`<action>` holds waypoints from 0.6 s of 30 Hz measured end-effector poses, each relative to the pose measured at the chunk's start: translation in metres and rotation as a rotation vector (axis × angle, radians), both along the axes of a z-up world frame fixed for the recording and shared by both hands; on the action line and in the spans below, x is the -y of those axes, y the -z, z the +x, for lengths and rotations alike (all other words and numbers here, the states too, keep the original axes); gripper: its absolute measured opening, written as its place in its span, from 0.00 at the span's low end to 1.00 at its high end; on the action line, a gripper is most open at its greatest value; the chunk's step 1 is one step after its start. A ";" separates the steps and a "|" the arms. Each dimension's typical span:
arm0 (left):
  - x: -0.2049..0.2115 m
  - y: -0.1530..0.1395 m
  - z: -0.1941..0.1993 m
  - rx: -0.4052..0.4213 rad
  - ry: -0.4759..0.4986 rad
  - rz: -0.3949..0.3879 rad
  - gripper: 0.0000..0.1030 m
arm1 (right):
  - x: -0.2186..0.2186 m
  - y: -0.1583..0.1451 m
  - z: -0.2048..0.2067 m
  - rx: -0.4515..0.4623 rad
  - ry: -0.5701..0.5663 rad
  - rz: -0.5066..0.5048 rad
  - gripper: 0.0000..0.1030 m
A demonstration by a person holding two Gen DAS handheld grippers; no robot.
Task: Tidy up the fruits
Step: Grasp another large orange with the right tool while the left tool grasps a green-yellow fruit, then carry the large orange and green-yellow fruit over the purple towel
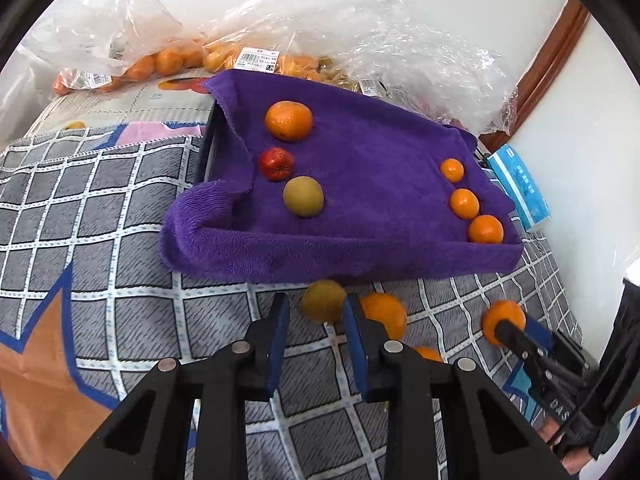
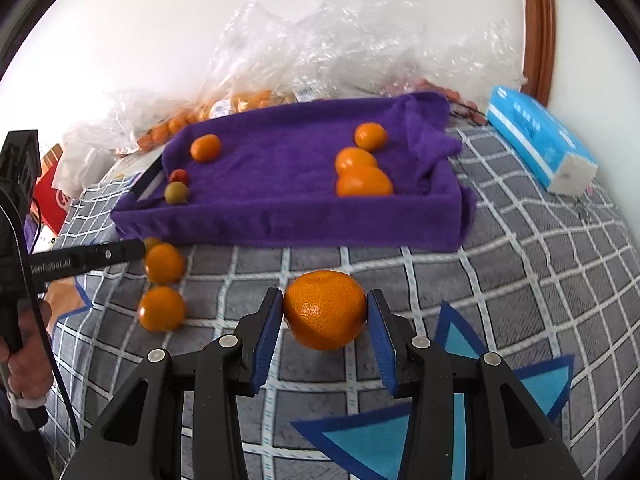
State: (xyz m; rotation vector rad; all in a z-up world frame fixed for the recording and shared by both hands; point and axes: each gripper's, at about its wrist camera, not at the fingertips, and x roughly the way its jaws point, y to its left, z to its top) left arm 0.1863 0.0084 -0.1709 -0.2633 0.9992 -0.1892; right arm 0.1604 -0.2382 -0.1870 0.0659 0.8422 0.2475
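Gripping a dimpled orange mandarin (image 2: 325, 310) between blue ribbed pads, the right gripper (image 2: 325, 312) hangs over a grey checked bedspread (image 2: 500, 280). The left gripper (image 1: 314, 312), jaws drawn nearly together, has nothing between them; a blurred olive-green fruit (image 1: 323, 300) lies just past its tips, beside two loose mandarins (image 2: 163, 264) (a third is half hidden in the left wrist view). Beyond, a tray under a fuzzy purple towel (image 1: 360, 200) carries three oranges (image 1: 464, 203) in a row at right and an orange, a red and a green fruit at left. Crinkled clear bags (image 1: 280, 40) of citrus bear unreadable price labels; a blue tissue pack (image 2: 538, 140) lies rightward.
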 end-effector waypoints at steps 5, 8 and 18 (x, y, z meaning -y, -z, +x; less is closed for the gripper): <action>0.007 0.005 0.009 -0.012 0.012 -0.001 0.25 | 0.003 0.003 -0.001 0.001 -0.003 0.031 0.42; 0.011 0.009 0.011 -0.024 0.020 0.002 0.25 | 0.003 0.008 0.000 -0.006 -0.013 0.037 0.42; 0.010 0.000 0.004 0.001 0.023 0.021 0.22 | 0.006 0.007 -0.004 -0.008 0.002 0.002 0.42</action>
